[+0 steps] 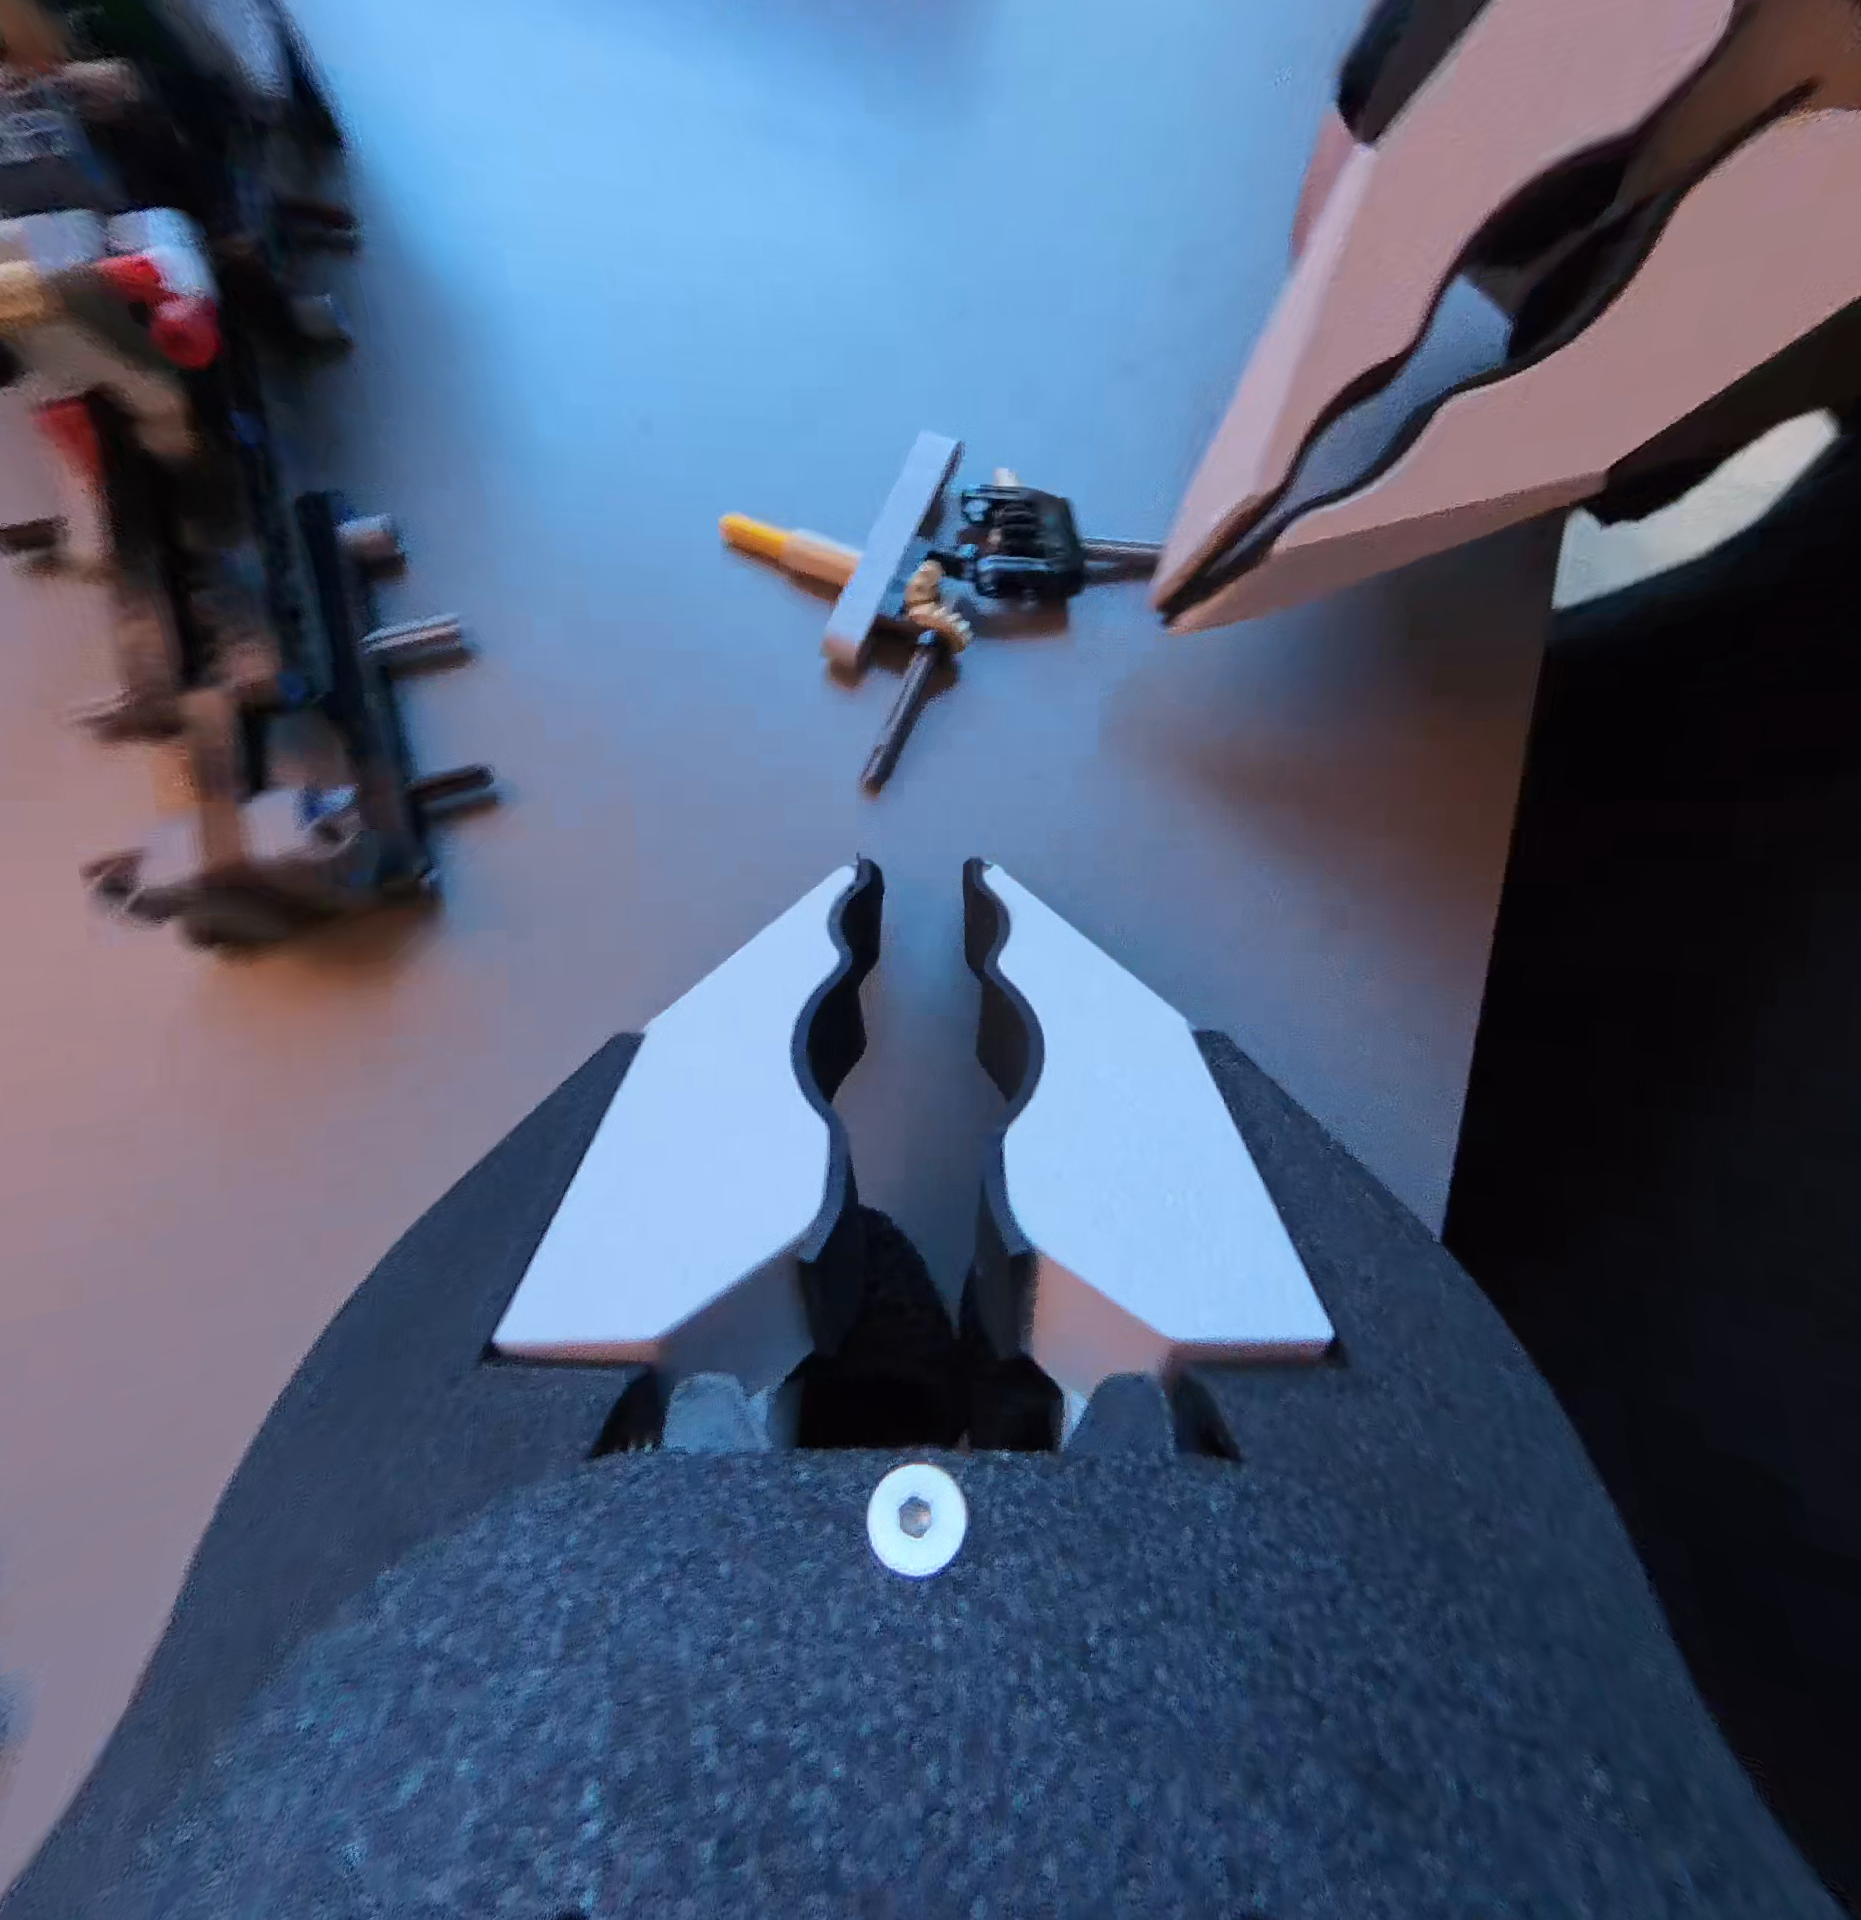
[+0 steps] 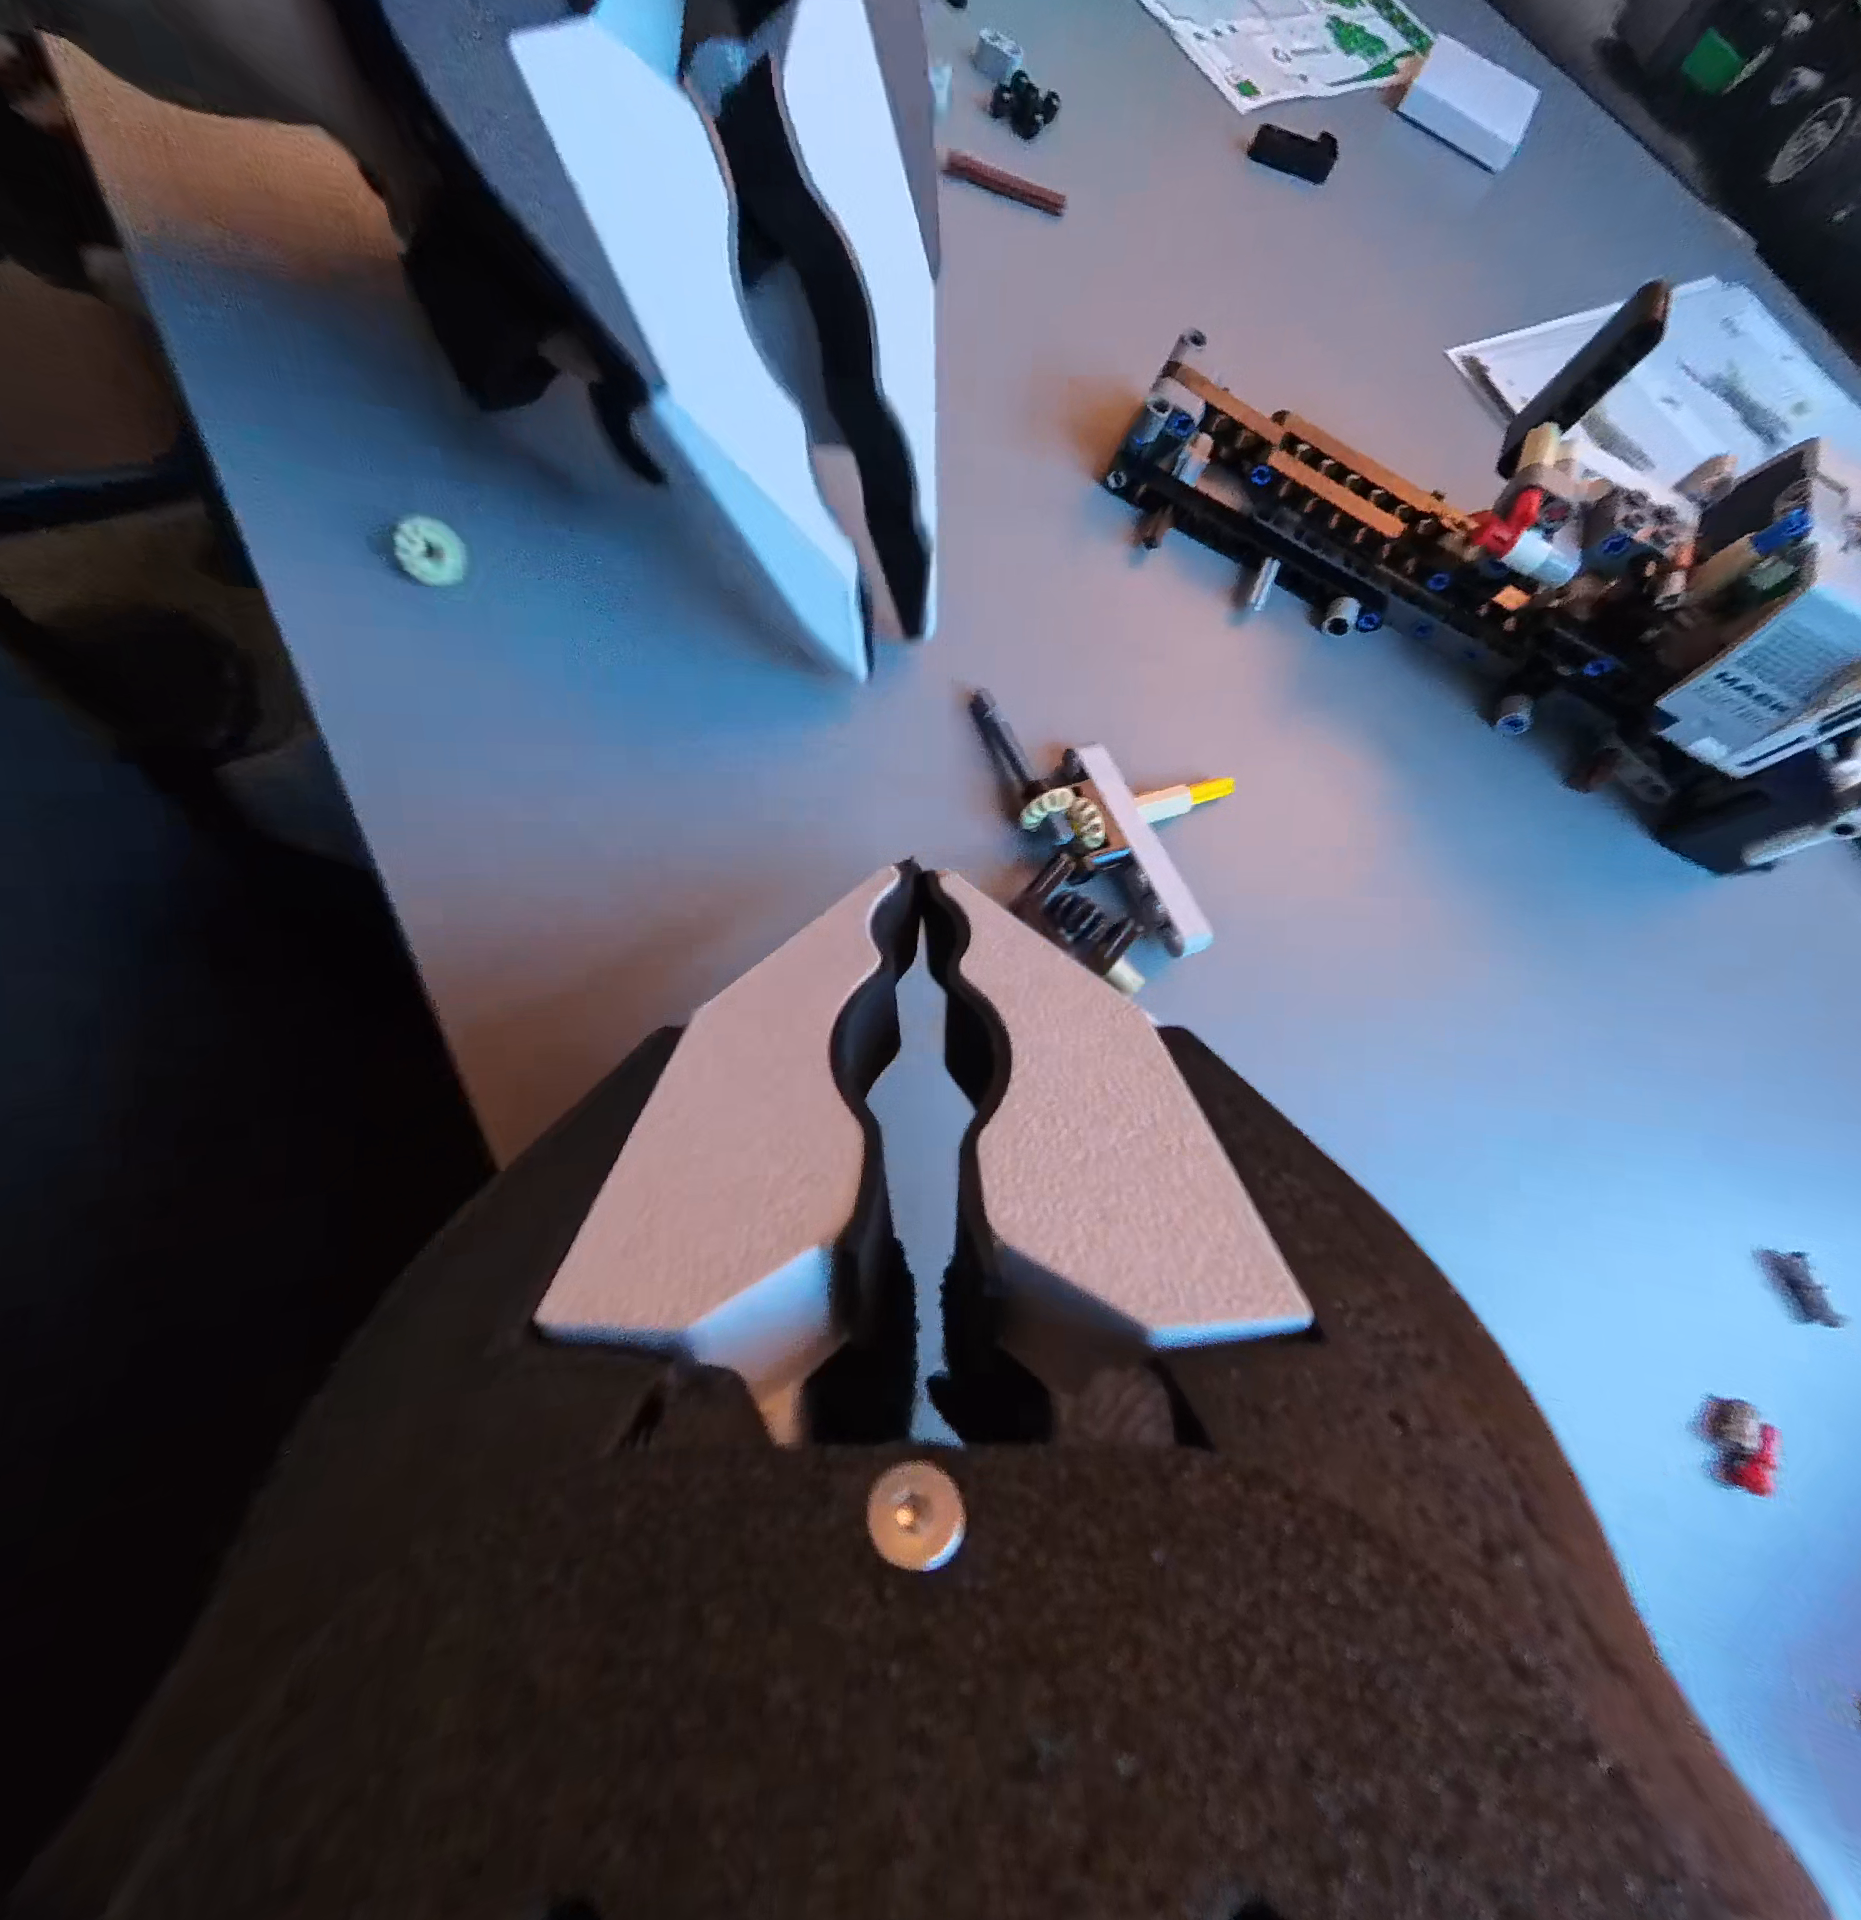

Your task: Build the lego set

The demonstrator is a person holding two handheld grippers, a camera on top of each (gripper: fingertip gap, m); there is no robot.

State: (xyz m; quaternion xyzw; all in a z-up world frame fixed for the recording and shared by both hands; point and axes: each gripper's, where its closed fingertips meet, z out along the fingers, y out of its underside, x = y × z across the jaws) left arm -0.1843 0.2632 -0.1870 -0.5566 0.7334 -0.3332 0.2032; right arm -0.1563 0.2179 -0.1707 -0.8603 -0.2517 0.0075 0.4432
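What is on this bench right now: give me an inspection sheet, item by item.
Surface: grey table, lit blue and orange.
Job's things: small sub-assembly with grey beam, tan gears, black spring and yellow-tipped axle lying between the grippers; long black chassis build farther off.
Clutter: loose pale gear near the table edge, brown axle, black pieces, red piece, instruction sheets, small white box.
Grippers: left gripper slightly open, empty; right gripper shut, empty, tips beside the sub-assembly.
Cables: nothing seen.
Surroundings: dark beyond the table edge; details unclear.
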